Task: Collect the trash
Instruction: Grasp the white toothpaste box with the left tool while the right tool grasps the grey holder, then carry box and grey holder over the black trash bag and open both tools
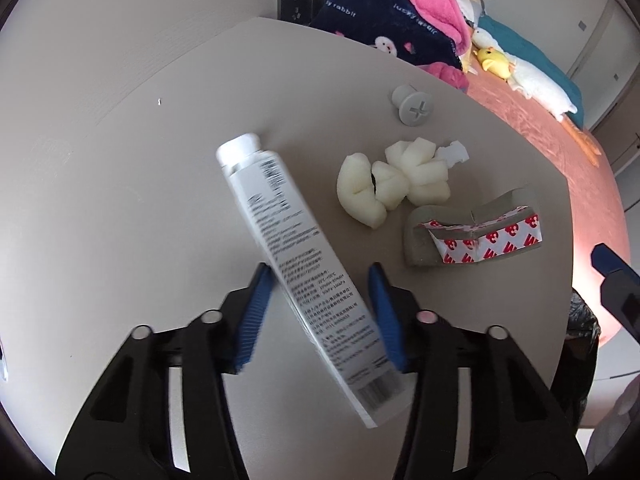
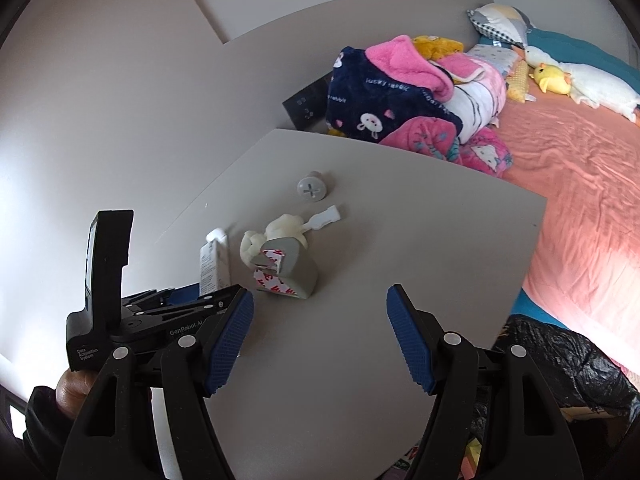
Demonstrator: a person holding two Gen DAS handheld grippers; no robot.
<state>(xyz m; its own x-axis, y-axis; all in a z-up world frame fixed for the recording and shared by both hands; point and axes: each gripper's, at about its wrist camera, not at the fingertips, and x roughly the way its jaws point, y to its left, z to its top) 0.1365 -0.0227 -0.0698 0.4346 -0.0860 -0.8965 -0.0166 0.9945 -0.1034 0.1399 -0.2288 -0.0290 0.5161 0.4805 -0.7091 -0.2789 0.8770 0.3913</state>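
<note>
A white plastic squeeze tube with black print and a white cap (image 1: 296, 264) is lying slantwise on the grey table (image 1: 120, 200), its crimped end reaching toward the near edge and its cap pointing toward the far edge. The left hand-held gripper (image 1: 320, 316) is standing over the tube's lower half with its blue ribbed pads (image 1: 252, 320) on either side of it. The right pad is touching the tube's edge, while a narrow gap is showing at the left pad, so the tube is sitting between the fingers without yet being squeezed from both sides.

Beside the tube, toward the table's right edge, a cluster of cream-white foam packing pieces (image 1: 384, 184) is lying with a small white plastic piece (image 1: 454, 154) touching its far side. Nearer the right edge, a grey foam corner guard with red-and-white adhesive backing (image 1: 472, 232) is resting just beside the foam. A grey round plastic plug with a cross slot (image 1: 412, 106) is sitting farther back, near the right edge.

The right hand-held gripper (image 2: 320, 340) is hovering with its fingers spread wide over bare table near the front edge, holding nothing. A crumpled black plastic bag (image 2: 560, 360) is showing off the table's right edge, next to a bed with a salmon-pink sheet (image 2: 580, 180).
</note>
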